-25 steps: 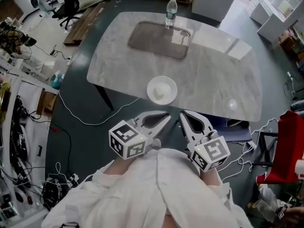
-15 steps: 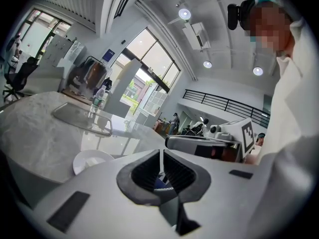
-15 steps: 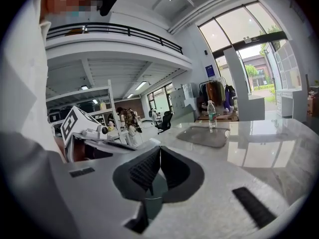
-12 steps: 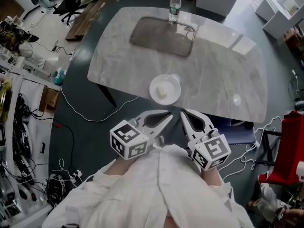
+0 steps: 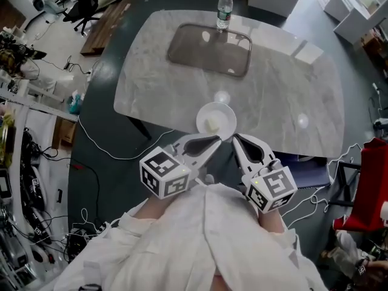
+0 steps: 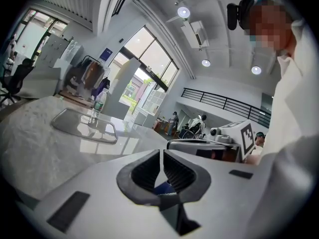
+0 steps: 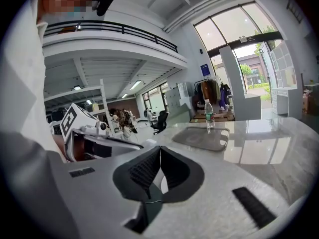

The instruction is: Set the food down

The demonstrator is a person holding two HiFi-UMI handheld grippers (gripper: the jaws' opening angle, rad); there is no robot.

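Left gripper (image 5: 213, 144) (image 6: 161, 152): ridged jaws closed tip to tip, nothing held. Right gripper (image 5: 236, 142) (image 7: 160, 148): jaws likewise pressed together, empty. Pale lump of food (image 5: 212, 124) lies in round white bowl (image 5: 202, 115) on grey marble table (image 5: 285, 90), just ahead of both sets of tips. Clear plastic water bottle (image 5: 225, 8) far beyond.

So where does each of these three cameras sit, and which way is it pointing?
Head view: on the person's head, looking steeply down on the table, bowl, left gripper, right gripper and white coat.
Left gripper view: on the left gripper, looking along its jaws across the table; coat at right.
Right gripper view: on the right gripper, same direction; coat at left.
Shared: all three show the tray and water bottle.
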